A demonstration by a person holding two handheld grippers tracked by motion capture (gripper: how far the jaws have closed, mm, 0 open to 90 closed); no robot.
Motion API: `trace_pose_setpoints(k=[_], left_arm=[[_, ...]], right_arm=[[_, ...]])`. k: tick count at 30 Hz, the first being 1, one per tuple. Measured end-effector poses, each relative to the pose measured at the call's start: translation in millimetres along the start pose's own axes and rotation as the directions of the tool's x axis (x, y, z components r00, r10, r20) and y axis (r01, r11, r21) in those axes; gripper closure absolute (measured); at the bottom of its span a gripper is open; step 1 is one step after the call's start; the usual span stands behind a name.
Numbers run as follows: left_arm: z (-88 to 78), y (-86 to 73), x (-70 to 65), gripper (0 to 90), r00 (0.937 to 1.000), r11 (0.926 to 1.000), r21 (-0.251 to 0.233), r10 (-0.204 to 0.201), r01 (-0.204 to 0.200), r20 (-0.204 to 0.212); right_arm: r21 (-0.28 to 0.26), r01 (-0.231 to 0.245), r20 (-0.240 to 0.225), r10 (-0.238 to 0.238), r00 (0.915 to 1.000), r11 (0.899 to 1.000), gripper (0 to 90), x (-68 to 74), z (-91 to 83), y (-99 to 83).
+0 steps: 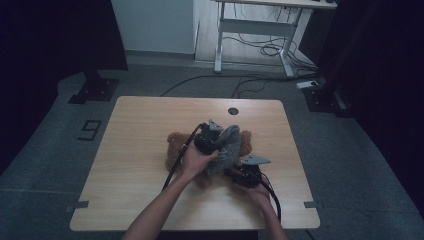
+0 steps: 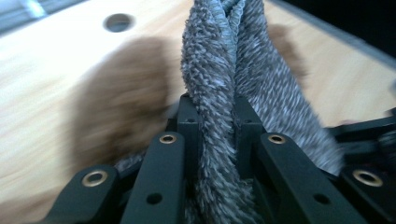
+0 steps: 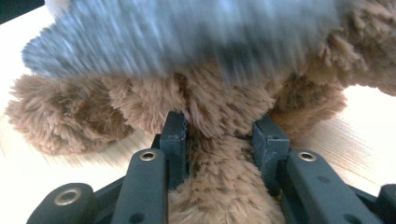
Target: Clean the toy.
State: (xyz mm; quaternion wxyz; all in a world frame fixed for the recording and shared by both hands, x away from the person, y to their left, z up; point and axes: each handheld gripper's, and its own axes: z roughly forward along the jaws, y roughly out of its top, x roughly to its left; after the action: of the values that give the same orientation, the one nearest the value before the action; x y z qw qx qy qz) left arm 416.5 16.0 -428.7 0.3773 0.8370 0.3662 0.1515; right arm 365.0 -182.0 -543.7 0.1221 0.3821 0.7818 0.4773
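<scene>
Two grippers share one job at mid-worktop (image 1: 140, 150): left gripper (image 1: 216, 136) jaws clamp the grey fleece cloth (image 1: 227, 149), draped lengthwise over the brown teddy bear (image 3: 140, 100), whose limb the right gripper (image 1: 240, 172) jaws pinch

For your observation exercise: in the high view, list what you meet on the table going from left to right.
Brown plush toy → left gripper → grey fuzzy cloth → right gripper.
</scene>
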Motion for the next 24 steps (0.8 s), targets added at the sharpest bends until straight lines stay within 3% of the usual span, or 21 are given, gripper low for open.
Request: trace_pose_setpoints(k=[3, 5, 8, 16, 21, 24], left_arm=[[-13.2, -7.8, 18.3, 77.4, 0.9988, 0.9999, 0.009, -0.012, 0.012, -0.048], [-22.1, -16.2, 31.6, 77.4, 0.9948, 0.9997, 0.025, 0.0, 0.003, -0.102], [-36.7, -27.0, 48.7, 77.3, 0.9937, 0.9993, 0.012, -0.033, 0.035, -0.107], [-73.5, -49.1, 75.6, 77.2, 0.9857, 0.9976, -0.023, -0.069, 0.066, -0.154], [-81.3, -67.1, 93.7, 77.2, 0.9777, 0.9941, -0.013, -0.108, 0.107, -0.18], [-82.8, -77.5, 101.6, 77.1, 0.9755, 0.9907, -0.01, -0.135, 0.135, -0.174]], right_arm=[[-0.001, -0.002, 0.0, 0.002, 1.0, 1.0, 63.5, 0.0, 0.2, -0.1], [-0.002, -0.004, -0.001, 0.004, 1.0, 1.0, 63.5, -0.3, 0.3, -0.2], [-0.002, -0.005, -0.006, 0.005, 1.0, 1.0, 63.5, -0.8, 0.5, -0.4], [0.0, -0.014, -0.009, 0.014, 0.9999, 1.0, 63.5, -1.1, 1.0, -1.1], [-0.001, -0.018, -0.011, 0.018, 0.9998, 1.0, 63.5, -1.4, 1.0, -1.4], [0.001, -0.019, -0.011, 0.019, 0.9998, 1.0, 63.5, -1.2, 1.0, -1.5]])
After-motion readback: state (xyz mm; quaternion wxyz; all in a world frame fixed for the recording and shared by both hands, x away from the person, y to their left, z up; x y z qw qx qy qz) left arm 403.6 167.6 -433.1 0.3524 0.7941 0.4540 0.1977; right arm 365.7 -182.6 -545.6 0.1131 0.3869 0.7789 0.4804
